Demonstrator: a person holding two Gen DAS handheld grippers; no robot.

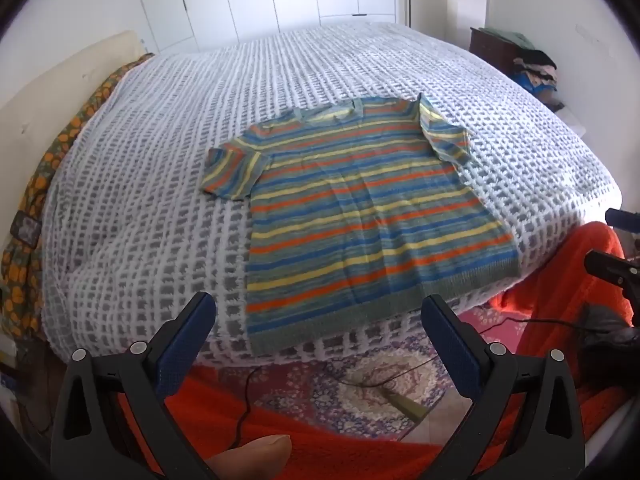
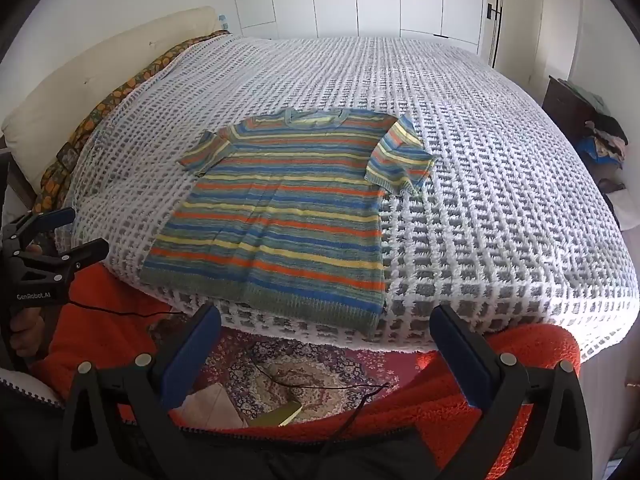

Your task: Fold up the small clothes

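Note:
A small striped knit T-shirt, in blue, orange, yellow and green, lies spread flat on the bed, hem toward me and collar away. It also shows in the right wrist view. Its right sleeve is folded inward a little; the left sleeve lies out flat. My left gripper is open and empty, held just short of the hem. My right gripper is open and empty, also just short of the hem. The left gripper also shows at the left edge of the right wrist view.
The bed has a white and grey waffle blanket. A cream headboard and floral fabric run along the left. A dark dresser with piled clothes stands at the right. A patterned rug and a cable lie below.

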